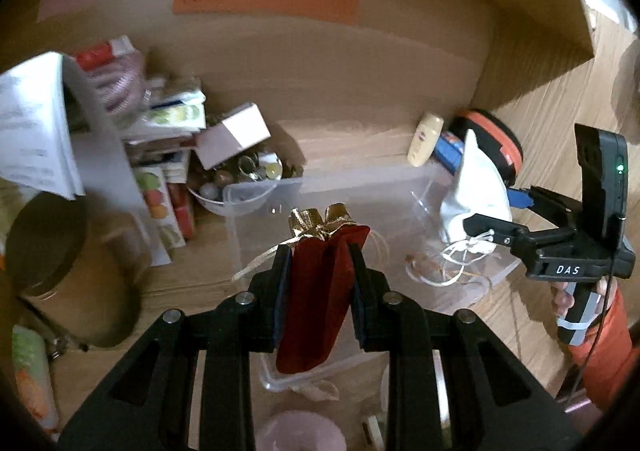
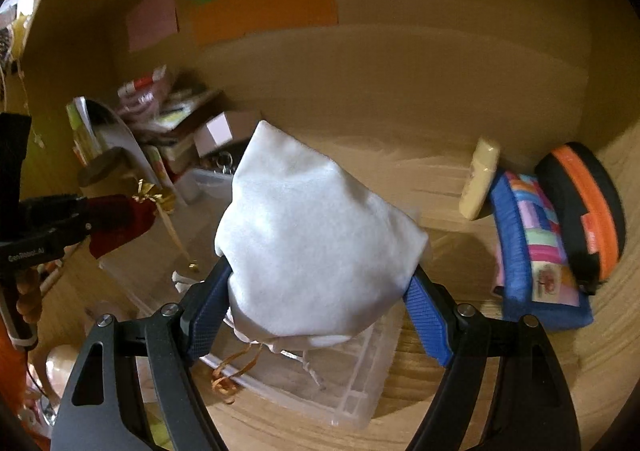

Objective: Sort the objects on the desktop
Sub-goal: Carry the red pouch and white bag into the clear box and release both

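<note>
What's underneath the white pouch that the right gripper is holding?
Below the white pouch sits a clear plastic bin, with the pouch's white cord and an orange ribbon dangling over it. The pouch hides most of the bin's inside from this camera.

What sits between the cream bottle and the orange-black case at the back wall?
The blue patchwork pouch stands between the cream bottle and the orange-black case, clearest in the right wrist view.

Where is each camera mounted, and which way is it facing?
Left wrist: on the left hand-held gripper, looking down its fingers at the red pouch it grips; the person's orange sleeve shows.
Right wrist: on the right hand-held gripper, looking down at its white pouch.
Shared: each sees the other gripper, the clear bin and the orange-and-black case.
</note>
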`<state>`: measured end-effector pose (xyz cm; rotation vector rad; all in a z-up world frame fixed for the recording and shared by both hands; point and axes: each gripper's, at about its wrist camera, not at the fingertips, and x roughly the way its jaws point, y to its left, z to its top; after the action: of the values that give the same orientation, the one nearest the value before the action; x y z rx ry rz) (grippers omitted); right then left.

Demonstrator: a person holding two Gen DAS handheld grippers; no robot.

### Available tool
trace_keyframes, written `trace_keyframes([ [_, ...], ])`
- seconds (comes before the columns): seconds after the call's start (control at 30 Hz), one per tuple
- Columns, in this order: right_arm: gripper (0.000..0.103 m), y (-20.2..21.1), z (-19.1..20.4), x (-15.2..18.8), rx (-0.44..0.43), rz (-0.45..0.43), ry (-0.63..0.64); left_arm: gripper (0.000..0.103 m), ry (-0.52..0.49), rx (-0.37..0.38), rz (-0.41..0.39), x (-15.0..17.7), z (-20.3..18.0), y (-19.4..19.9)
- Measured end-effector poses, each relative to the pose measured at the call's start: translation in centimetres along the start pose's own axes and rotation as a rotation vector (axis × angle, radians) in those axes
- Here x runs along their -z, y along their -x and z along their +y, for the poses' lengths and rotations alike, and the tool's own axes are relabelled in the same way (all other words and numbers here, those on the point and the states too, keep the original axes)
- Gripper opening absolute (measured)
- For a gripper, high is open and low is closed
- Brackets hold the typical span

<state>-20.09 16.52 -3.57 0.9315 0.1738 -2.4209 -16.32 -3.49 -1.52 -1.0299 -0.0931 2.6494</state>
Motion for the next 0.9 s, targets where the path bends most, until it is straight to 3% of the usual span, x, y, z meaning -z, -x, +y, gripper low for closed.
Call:
trace_keyframes([
  [0.5,0.078,-4.8,1.5,-0.1,0.024,0.127,0.125,0.027,-0.064,0.002,0.122,-0.1,-0.6,-5.6],
  [0.9,0.077,-4.7,3.1,-0.3,0.111,0.127,0.226,0.035,-0.068,-0.044,0.144,-0.2,-0.5,-6.5],
])
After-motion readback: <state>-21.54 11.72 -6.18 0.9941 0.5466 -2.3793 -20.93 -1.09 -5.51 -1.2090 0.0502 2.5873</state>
